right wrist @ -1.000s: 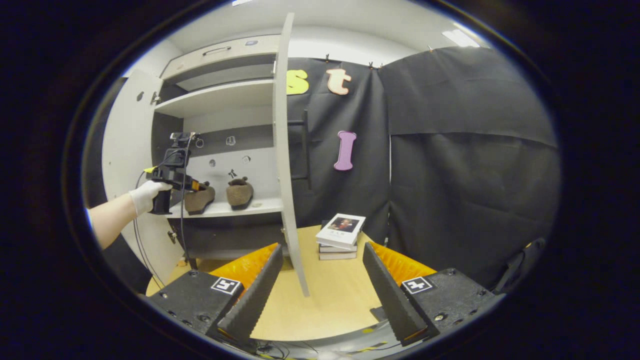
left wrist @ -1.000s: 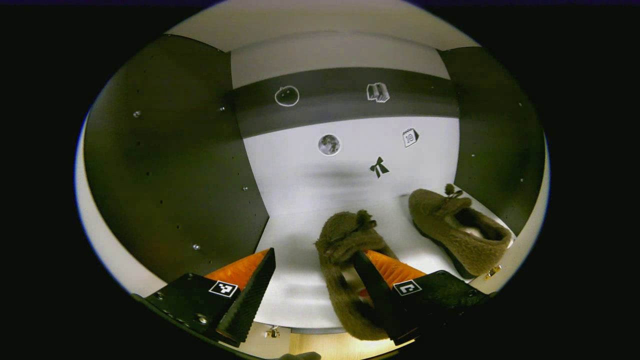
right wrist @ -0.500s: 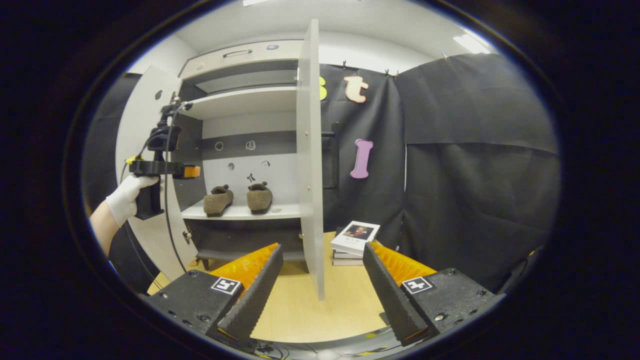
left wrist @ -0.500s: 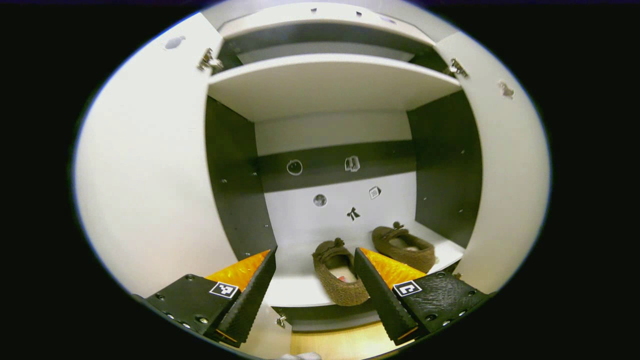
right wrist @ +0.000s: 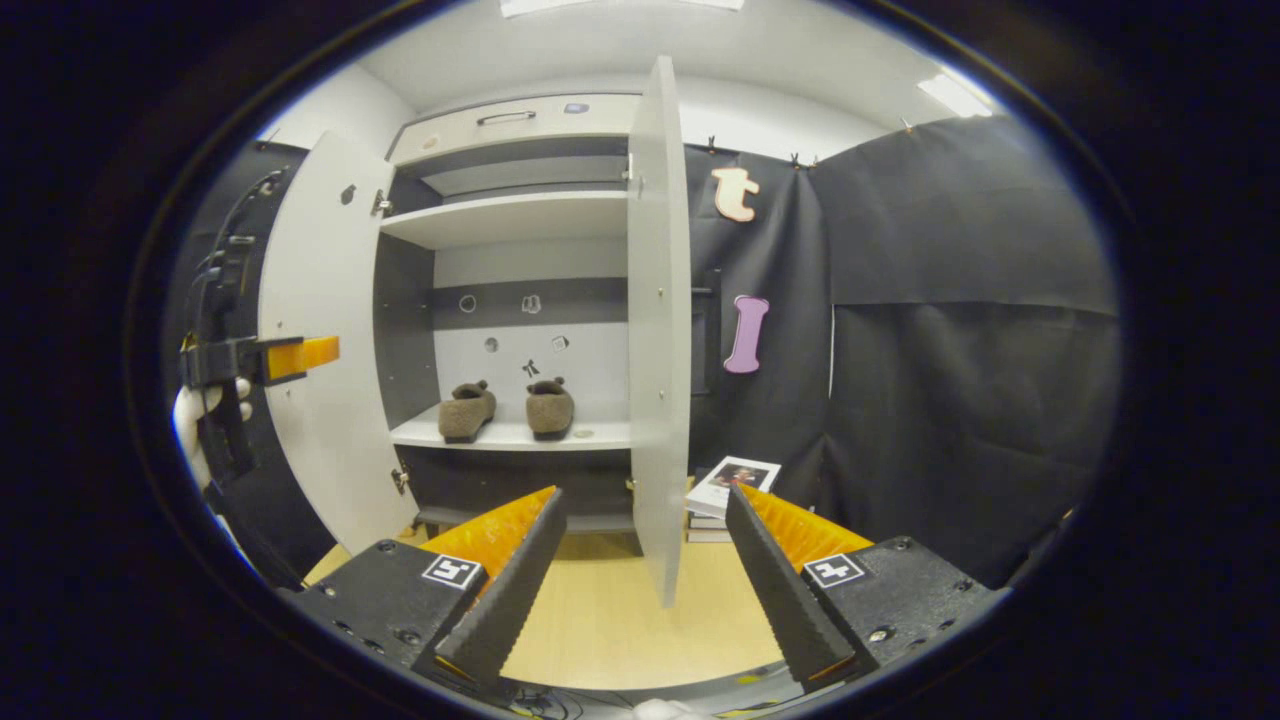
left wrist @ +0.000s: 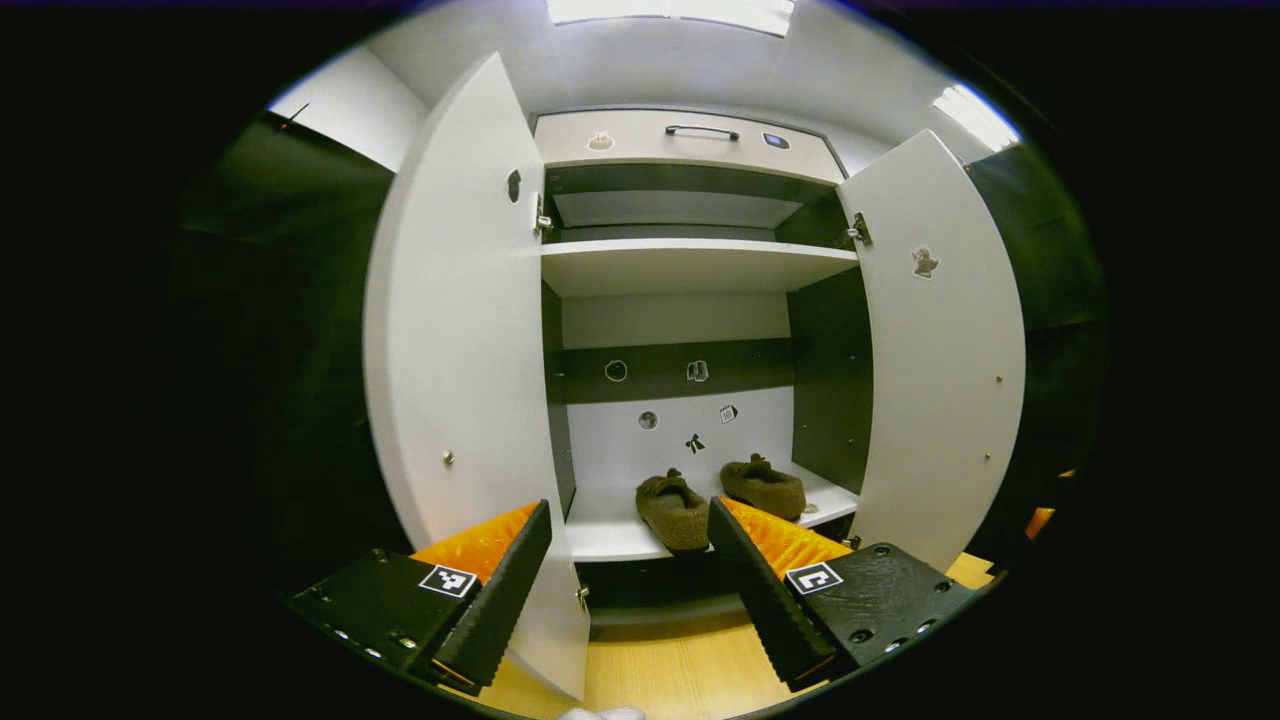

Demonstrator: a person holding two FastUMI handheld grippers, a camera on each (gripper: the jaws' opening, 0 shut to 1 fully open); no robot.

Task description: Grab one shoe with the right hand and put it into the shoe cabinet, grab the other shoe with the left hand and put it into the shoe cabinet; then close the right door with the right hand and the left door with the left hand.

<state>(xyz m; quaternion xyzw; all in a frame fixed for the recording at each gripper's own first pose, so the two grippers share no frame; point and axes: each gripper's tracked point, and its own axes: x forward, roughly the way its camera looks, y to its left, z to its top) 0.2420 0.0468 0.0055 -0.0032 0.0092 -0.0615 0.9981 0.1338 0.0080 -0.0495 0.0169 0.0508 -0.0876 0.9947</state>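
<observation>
Two fuzzy brown shoes stand side by side on the cabinet's lower shelf (left wrist: 610,535): the left shoe (left wrist: 671,511) (right wrist: 467,411) and the right shoe (left wrist: 765,485) (right wrist: 550,406). Both white doors hang open, the left door (left wrist: 455,360) (right wrist: 320,400) and the right door (left wrist: 940,350) (right wrist: 658,330). My left gripper (left wrist: 628,535) is open and empty, back from the cabinet front; it also appears far left in the right gripper view (right wrist: 285,357), held by a gloved hand (right wrist: 190,420). My right gripper (right wrist: 645,525) is open and empty, with the right door's edge between its fingers farther off.
A stack of books (right wrist: 728,490) lies on the wooden floor (right wrist: 610,610) right of the right door. An upper shelf (left wrist: 690,265) and a top drawer with a handle (left wrist: 700,132) sit above the shoes. Black cloth covers the wall on the right.
My left gripper has let go of the left shoe and pulled straight back out of the cabinet. The right gripper has drifted so the right door's edge sits more central.
</observation>
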